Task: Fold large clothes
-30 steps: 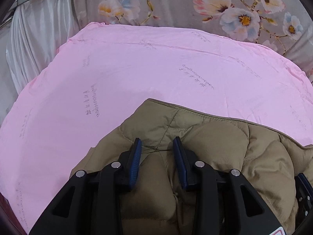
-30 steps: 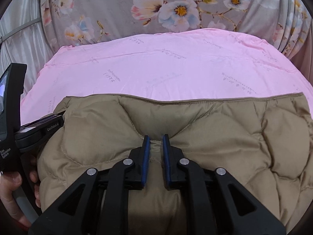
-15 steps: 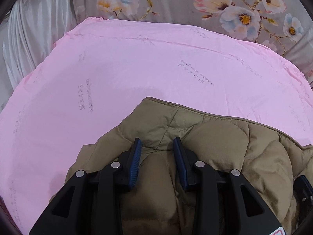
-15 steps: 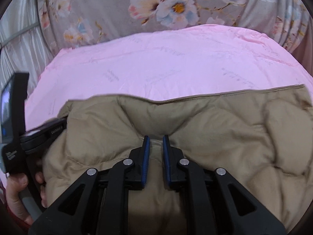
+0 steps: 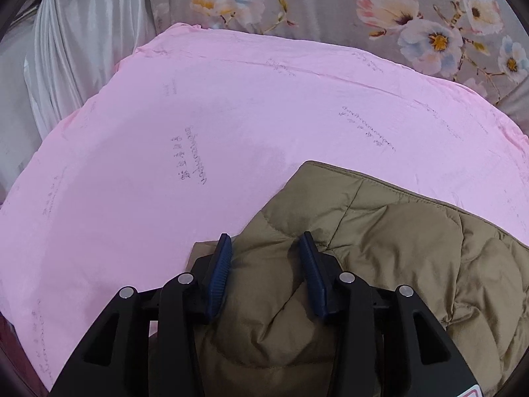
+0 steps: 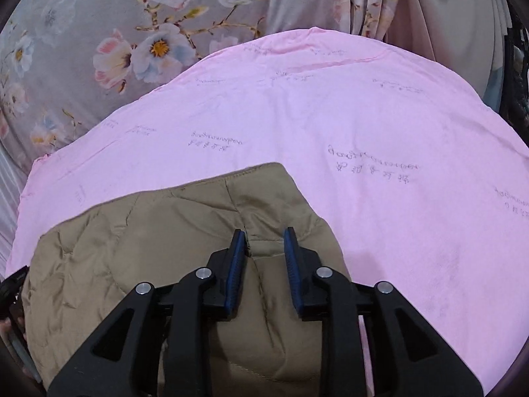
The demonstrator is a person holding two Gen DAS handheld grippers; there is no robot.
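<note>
L wrist view: left gripper (image 5: 264, 246) over near-left part of bed, fingers (image 5: 219, 274) parted w/ a puffy bulge of olive quilted jacket (image 5: 380, 248) sitting between them, not pinched tight; parted about as wide as 1 s ago, so looks like a loose hold or a release, can't tell if pads actually bite. Jacket lying on pink sheet (image 5: 198, 125) toward near edge, its upper corner pointing to bed middle, hem running off to near-right. Vs 1 s ago, more pink showing on left of jacket and its left flank pulled in under the gripper, so fabric bundled narrower. Floral bedding (image 5: 429, 29) past far edge, pale curtain (image 5: 72, 53) off far-left corner. R wrist view: right gripper (image 6: 264, 246) above jacket (image 6: 165, 231), fingers (image 6: 235, 271) clearly apart now w/ only a flat seam strip between them; 0.5 s ago nearly shut on a fold, so grip let go or loosening. Biggest change here: jacket spanned whole width of view to right edge before, now ends just right of the gripper, wide bare sheet (image 6: 396, 165) on that side. Reads as right portion carried over onto the body, i.e. one side fold prob. laid down. Floral bedding (image 6: 99, 49) beyond far edge. Other gripper's body just visible at left margin, partly hidden. Judgement: first fold about done, garment narrower but lumpy; likely next is regrip at an end for a crosswise fold. Risk: puffy fill springing the fold back open.
</note>
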